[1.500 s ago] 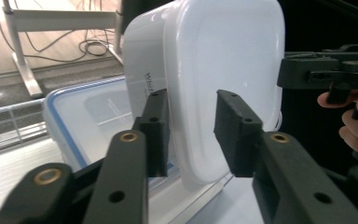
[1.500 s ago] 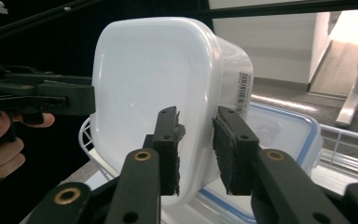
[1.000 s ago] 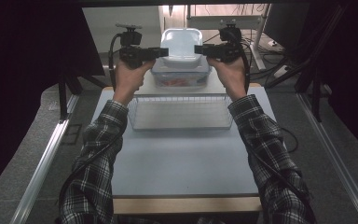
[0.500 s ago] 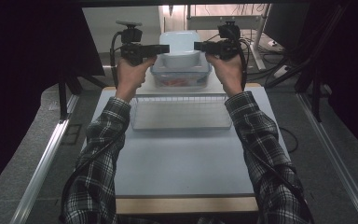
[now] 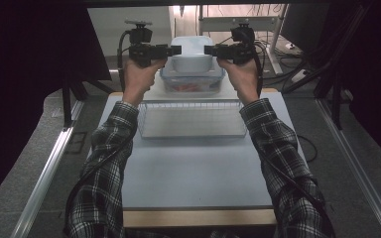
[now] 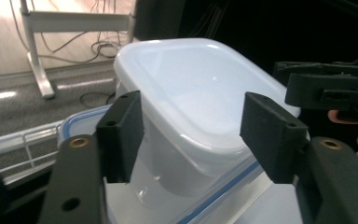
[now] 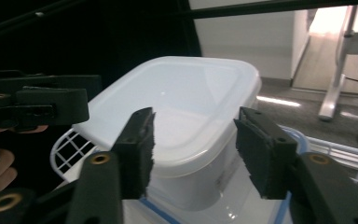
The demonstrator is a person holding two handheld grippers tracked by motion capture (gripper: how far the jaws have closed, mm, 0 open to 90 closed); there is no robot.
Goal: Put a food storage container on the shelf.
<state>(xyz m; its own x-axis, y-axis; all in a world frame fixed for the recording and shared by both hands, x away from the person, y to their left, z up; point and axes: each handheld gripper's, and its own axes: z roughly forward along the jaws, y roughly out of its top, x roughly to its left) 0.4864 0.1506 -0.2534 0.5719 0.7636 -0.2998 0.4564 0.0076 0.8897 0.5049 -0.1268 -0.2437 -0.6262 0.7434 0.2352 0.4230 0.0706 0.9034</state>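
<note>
Hiding lower container's (image 5: 193, 84) contents: white tub (image 5: 192, 54)

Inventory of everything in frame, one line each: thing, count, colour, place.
white tub: 1, translucent white, upside down on the lidded container at the table's far edge, between the two claws
lidded container: 1, clear with blue-edged lid, reddish contents, beyond the wire basket
wire basket: 1, white, shallow, mid-table, nearer the person than the container
table: 1, pale grey top with wooden near edge
metal stand: 1, white, on the floor behind the table
cables: several, black, floor at far right
forearms: 2, plaid sleeves, coming in from the bottom
left claw: 1, black, jaws open astride the tub's side, just been opening
right claw: 1, black, jaws open at the tub's opposite side, just been opening
</note>
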